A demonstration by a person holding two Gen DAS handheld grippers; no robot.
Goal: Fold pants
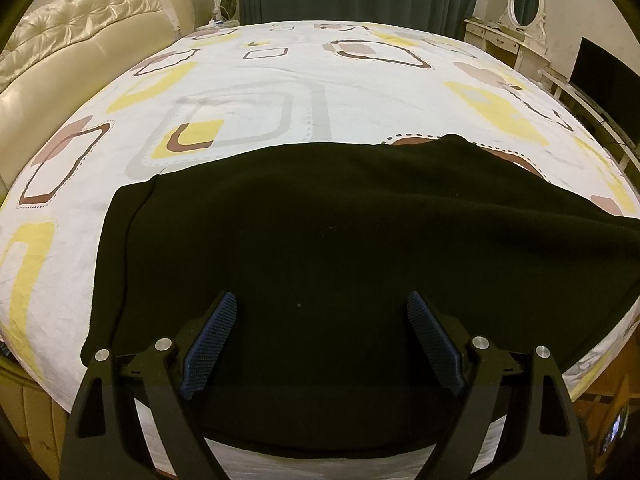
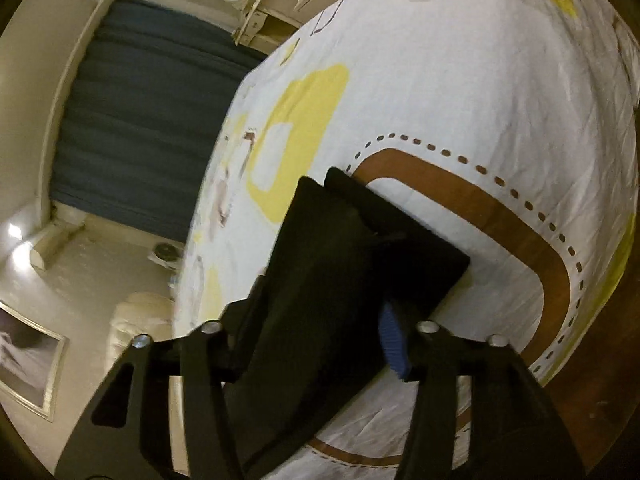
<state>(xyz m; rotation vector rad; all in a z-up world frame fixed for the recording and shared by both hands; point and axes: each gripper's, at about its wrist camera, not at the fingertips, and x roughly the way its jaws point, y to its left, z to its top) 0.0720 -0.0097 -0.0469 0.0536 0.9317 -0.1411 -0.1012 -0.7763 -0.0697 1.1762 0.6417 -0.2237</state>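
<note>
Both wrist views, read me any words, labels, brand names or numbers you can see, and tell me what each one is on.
None: no text can be read in either view.
The black pants are plain.
The bedsheet has only shapes.
The framed picture is too blurred to tell.

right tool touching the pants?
Touching. Right wrist view: the pants run between the right tool's fingers, the blue pad pressed against the fabric, lifting it off the bed.
</note>
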